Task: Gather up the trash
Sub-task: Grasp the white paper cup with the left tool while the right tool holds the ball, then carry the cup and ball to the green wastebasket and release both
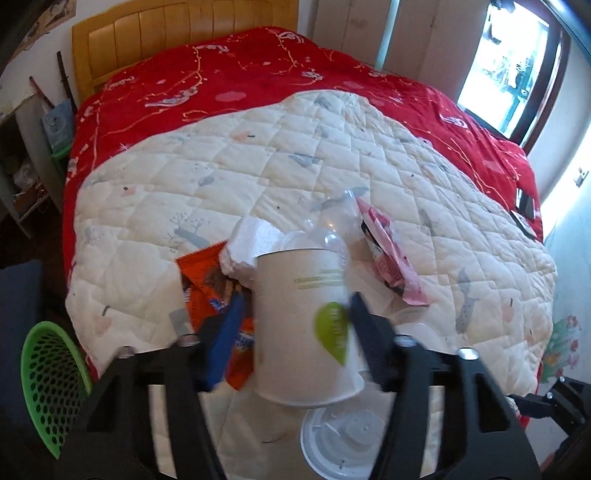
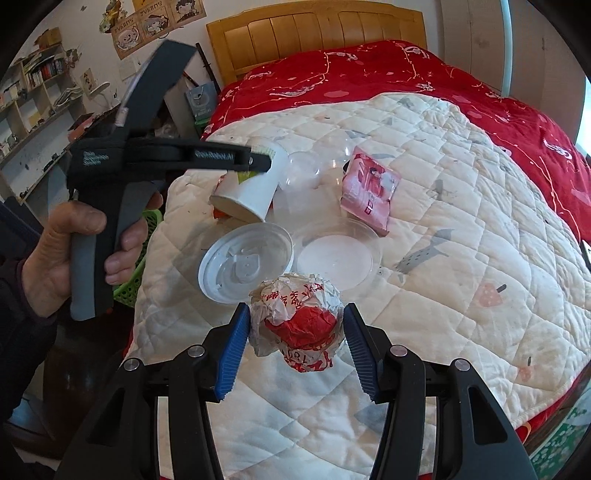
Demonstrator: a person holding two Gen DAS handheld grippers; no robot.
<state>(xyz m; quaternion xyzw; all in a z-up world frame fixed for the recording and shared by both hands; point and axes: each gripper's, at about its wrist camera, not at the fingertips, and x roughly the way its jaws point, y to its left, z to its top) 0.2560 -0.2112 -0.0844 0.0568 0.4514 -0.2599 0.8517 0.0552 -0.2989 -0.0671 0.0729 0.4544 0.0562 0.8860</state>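
Note:
My left gripper (image 1: pixel 295 314) is shut on a white paper cup (image 1: pixel 304 325) with a green leaf mark and holds it above the bed; the cup also shows in the right wrist view (image 2: pixel 251 184). My right gripper (image 2: pixel 295 328) is shut on a crumpled red-and-white paper ball (image 2: pixel 295 317), just above the quilt. On the white quilt (image 2: pixel 443 221) lie a white plastic lid (image 2: pixel 245 266), a clear plastic lid (image 2: pixel 336 254), a clear dome cup (image 2: pixel 314 166), a pink wrapper (image 2: pixel 369 188), an orange wrapper (image 1: pixel 207 280) and white foam (image 1: pixel 251 243).
A green mesh basket (image 1: pixel 48 376) stands on the floor at the bed's left front corner. A red blanket (image 1: pixel 258 74) covers the far half of the bed, with a wooden headboard (image 2: pixel 314 33) behind. Shelves (image 2: pixel 37 85) line the left wall.

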